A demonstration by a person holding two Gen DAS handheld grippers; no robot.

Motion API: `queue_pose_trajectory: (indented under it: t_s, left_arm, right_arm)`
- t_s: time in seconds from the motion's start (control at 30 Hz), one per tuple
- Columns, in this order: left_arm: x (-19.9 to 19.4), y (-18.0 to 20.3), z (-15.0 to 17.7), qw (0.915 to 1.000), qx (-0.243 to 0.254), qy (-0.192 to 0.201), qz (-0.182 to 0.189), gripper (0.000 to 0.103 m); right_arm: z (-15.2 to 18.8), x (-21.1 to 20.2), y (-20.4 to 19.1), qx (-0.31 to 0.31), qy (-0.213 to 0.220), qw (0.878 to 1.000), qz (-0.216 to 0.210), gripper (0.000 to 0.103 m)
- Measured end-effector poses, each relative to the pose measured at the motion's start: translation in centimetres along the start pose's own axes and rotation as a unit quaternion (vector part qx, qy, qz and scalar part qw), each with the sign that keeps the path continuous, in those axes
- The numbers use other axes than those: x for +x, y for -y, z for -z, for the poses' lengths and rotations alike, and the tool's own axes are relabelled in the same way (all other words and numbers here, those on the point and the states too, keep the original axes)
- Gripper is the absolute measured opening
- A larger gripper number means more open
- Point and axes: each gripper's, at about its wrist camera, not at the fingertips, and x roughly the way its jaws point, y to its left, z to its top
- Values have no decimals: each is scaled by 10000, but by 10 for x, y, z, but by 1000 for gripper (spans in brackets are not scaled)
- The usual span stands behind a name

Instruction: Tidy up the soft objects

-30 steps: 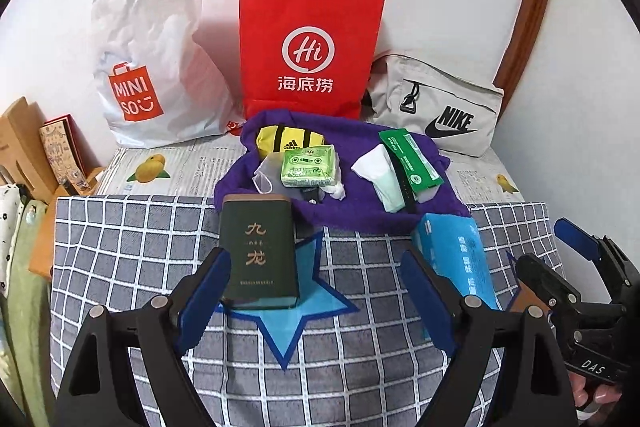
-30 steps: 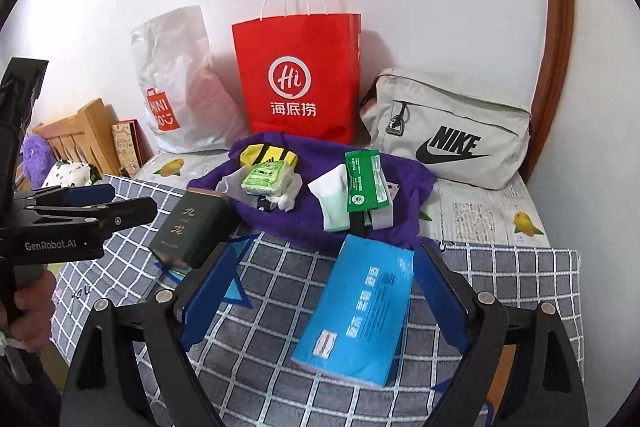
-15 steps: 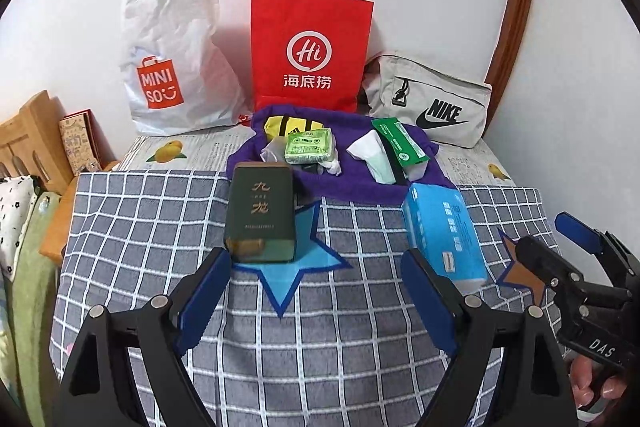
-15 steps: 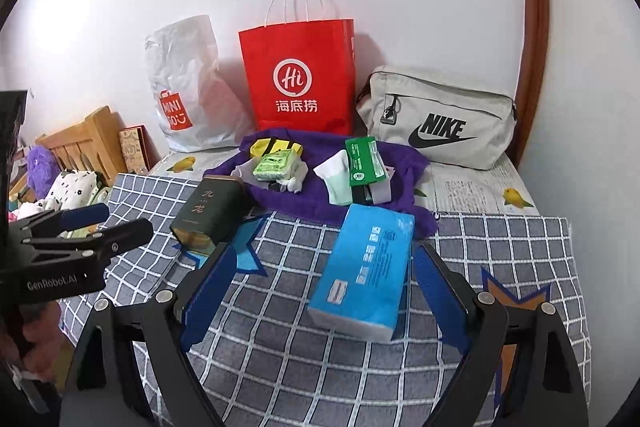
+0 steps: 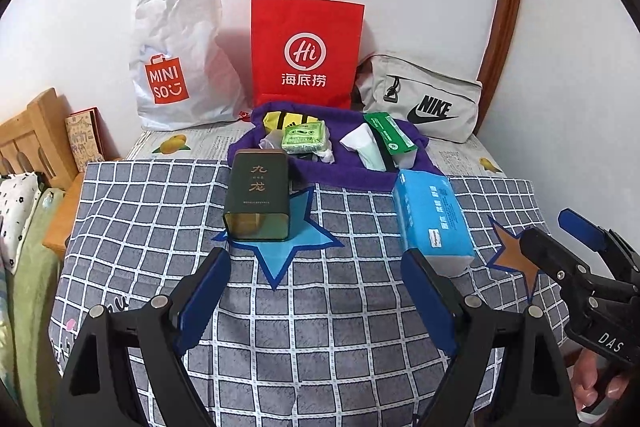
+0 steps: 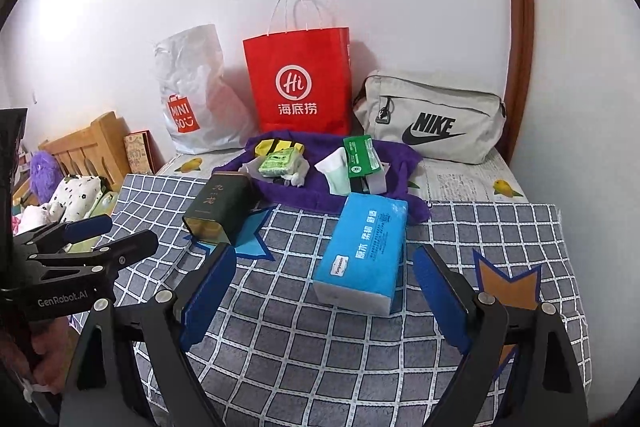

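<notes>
**Both claws wide apart and empty over the checked cloth**

The blue tissue pack (image 6: 362, 251) lies on the grey checked cloth (image 6: 500, 227), in the middle of the right wrist view and just ahead of the right claw (image 6: 324, 291), whose blue-padded jaws stand far apart with nothing between them. In the left wrist view the same pack (image 5: 432, 217) sits right of centre, with its near end beside the right-hand finger of the left claw (image 5: 316, 291), which also stands wide apart and holds nothing. A dark green tin (image 5: 258, 201) lies on its side on a blue star (image 5: 288, 247) printed on the cloth, left of centre. Behind both, a purple towel (image 5: 340, 175) carries small soft packs: a light green one (image 5: 304, 137), a darker green one (image 5: 390, 133), a white tissue bundle (image 5: 362, 145) and a yellow pouch (image 5: 280, 119). Along the white wall, in the upper half of the frame, stand a white Miniso bag (image 5: 176, 55), a red paper bag (image 5: 306, 51) and a grey Nike bag (image 5: 420, 99). A wooden headboard (image 5: 30, 131) shows at the left edge
</notes>
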Motion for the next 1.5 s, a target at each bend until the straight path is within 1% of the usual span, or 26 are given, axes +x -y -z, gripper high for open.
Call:
queue_pose_trajectory:
  t_s: [0.43, 1.5]
  left_arm:
    - [-10, -1, 4, 10000, -25, 73, -7, 86]
    - [-12, 0, 3, 10000, -24, 58, 14, 86]
  right_arm:
    - [5, -5, 3, 47, 18, 10000, 22, 90]
    - [6, -10, 5, 68, 37, 10000, 42, 90]
